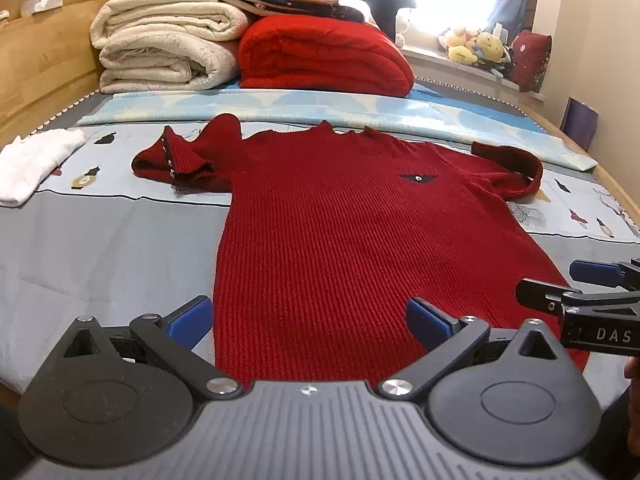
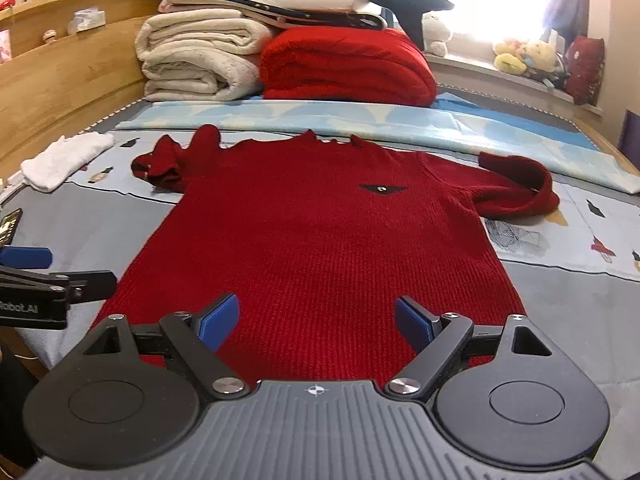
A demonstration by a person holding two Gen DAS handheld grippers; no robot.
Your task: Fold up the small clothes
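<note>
A red knitted sweater lies flat on the bed, front up, collar at the far end, hem toward me. Both short sleeves are bunched up at the shoulders. A small black patch sits on the chest. My left gripper hovers open over the hem's left corner, nothing between its blue pads. My right gripper stands open above the hem's middle, also with nothing in it. Each gripper shows at the edge of the other's view: the right gripper, the left gripper.
A folded white cloth lies at the far left on the bed. Stacked cream blankets and a red blanket stand behind the sweater. A wooden headboard runs along the left. Plush toys line the windowsill.
</note>
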